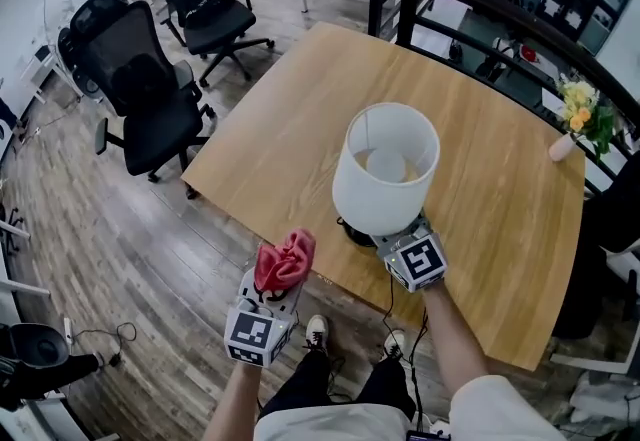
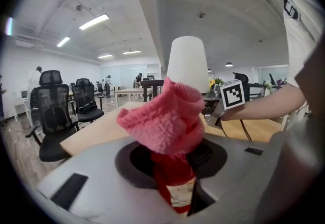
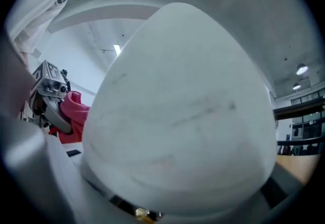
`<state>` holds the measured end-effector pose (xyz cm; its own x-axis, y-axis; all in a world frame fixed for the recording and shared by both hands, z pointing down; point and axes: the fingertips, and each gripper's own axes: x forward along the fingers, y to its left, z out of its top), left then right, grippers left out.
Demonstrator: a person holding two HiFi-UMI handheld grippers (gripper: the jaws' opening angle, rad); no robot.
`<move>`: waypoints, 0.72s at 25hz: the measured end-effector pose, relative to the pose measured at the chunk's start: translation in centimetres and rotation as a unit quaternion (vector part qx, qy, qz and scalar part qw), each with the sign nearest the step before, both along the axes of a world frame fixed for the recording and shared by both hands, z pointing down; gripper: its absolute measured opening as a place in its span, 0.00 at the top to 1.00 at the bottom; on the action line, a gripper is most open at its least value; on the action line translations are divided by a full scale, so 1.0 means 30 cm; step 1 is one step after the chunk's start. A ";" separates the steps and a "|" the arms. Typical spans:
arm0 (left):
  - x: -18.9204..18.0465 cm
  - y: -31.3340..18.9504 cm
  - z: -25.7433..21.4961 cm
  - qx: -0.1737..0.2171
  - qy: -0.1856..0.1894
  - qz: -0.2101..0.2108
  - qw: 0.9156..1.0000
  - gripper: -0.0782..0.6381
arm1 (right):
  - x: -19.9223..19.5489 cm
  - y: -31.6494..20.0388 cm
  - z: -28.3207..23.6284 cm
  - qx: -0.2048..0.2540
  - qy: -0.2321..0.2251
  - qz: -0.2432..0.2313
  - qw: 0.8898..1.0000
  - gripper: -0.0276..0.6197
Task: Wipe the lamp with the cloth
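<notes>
pink cloth [image 2: 167, 116], soft, light, is pinched in my left gripper [image 1: 273, 291]; right gripper [image 1: 398, 238] gapes wide by the lamp [image 1: 385, 169], whose thin shade looks dentable; i'd hold its base [image 1: 353, 230].

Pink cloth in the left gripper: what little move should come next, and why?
Probably bring the left gripper forward and rightward until the cloth touches the lampshade: the cloth is clamped but short of the table, apart from the lampshade, and the right gripper sits just under it.
</notes>
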<state>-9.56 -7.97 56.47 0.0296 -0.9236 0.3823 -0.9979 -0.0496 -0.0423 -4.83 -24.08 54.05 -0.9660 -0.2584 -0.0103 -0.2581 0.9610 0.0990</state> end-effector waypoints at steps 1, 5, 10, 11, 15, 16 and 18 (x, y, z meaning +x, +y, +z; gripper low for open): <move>-0.009 -0.002 -0.002 0.002 0.000 0.001 1.000 0.65 | 0.001 -0.005 0.001 -0.003 0.000 0.002 1.000 0.60; -0.035 -0.011 -0.012 0.009 0.008 -0.002 1.000 0.65 | 0.016 -0.052 -0.010 -0.022 -0.007 0.047 0.999 0.82; -0.052 -0.013 -0.011 0.011 0.005 0.004 1.000 0.65 | 0.020 -0.060 -0.010 -0.042 -0.015 0.080 0.996 0.85; -0.062 -0.012 -0.012 0.011 0.006 0.004 1.000 0.65 | 0.018 -0.061 -0.012 -0.043 -0.015 0.090 0.995 0.85; -0.094 -0.008 -0.018 0.015 0.009 0.004 1.000 0.65 | 0.026 -0.060 -0.017 -0.040 -0.015 0.141 0.989 0.85; -0.101 -0.008 -0.019 0.016 0.009 0.006 1.000 0.65 | 0.031 -0.062 -0.018 -0.041 -0.016 0.155 0.987 0.85; -0.114 -0.009 -0.022 0.019 0.008 0.010 1.000 0.65 | 0.038 -0.066 -0.018 -0.041 -0.021 0.182 0.982 0.85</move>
